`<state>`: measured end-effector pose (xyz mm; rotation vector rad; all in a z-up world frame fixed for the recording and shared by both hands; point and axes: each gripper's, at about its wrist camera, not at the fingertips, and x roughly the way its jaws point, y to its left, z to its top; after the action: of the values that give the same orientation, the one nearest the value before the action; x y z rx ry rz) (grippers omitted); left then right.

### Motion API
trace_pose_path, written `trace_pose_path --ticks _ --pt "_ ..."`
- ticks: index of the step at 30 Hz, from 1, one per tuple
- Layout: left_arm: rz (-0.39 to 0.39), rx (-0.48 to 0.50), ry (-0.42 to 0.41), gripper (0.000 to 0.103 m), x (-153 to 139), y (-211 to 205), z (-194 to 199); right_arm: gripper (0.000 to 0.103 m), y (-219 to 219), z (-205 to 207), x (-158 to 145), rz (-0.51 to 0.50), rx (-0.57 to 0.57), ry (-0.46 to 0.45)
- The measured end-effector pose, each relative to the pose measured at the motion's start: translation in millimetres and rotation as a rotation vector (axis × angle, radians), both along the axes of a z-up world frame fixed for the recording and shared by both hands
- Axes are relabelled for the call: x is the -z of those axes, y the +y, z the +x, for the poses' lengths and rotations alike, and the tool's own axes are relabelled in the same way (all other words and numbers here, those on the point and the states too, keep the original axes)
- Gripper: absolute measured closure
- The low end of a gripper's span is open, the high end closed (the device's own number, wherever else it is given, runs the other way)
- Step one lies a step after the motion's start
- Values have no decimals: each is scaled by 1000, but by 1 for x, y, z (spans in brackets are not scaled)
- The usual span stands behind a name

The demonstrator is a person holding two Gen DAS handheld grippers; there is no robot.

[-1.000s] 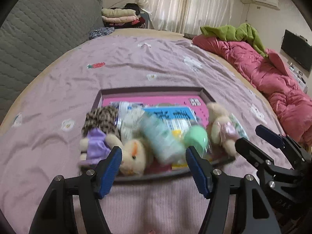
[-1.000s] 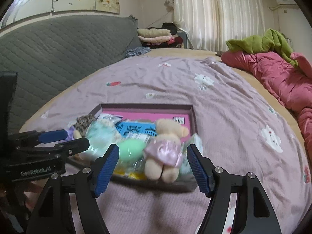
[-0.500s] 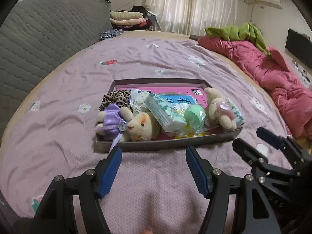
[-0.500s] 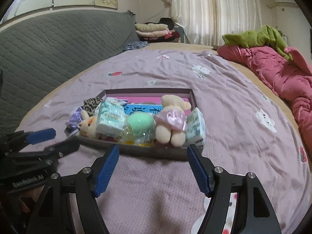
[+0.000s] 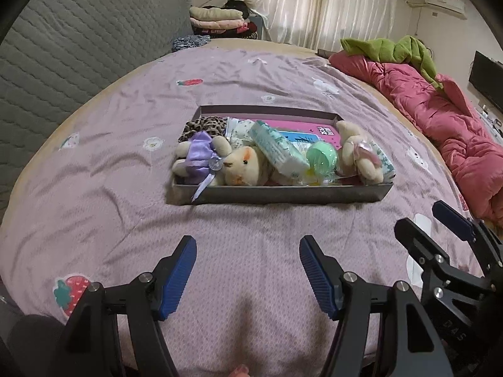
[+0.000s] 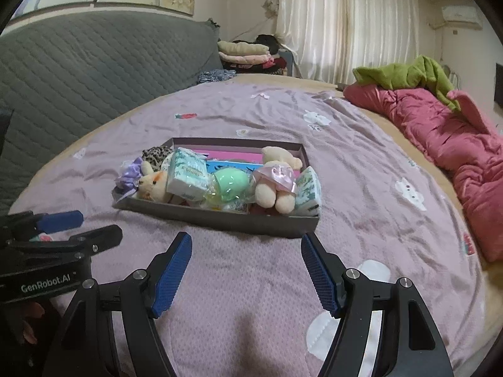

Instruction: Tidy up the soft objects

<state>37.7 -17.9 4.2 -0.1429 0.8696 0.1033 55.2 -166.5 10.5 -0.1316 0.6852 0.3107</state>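
A shallow grey box [image 5: 283,195] with a pink floor lies on the purple bedspread; it also shows in the right wrist view [image 6: 217,218]. In it are a cream plush animal in a purple dress [image 5: 239,165], a tissue pack [image 5: 278,151], a green ball [image 5: 321,154], a beige teddy in pink [image 5: 358,149] and a leopard-print cloth [image 5: 204,124]. My left gripper [image 5: 247,271] is open and empty, well short of the box. My right gripper [image 6: 245,271] is open and empty, also short of the box; it also shows at the right of the left wrist view [image 5: 433,229].
A pink quilt [image 5: 440,116] with a green cloth [image 5: 393,48] on it lies along the bed's right side. A grey quilted headboard [image 5: 63,53] stands at the left. Folded clothes [image 5: 217,20] are stacked beyond the bed.
Both grippers have pulled back from the box toward the bed's near edge and stay open. The items in the box have not moved.
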Motion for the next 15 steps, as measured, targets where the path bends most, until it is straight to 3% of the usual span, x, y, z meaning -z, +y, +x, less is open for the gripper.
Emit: trace_pose_path --ticks 15 --pt "-4 22 24 36 10 -1 -21 29 8 -31 -8 5 -9 -31"
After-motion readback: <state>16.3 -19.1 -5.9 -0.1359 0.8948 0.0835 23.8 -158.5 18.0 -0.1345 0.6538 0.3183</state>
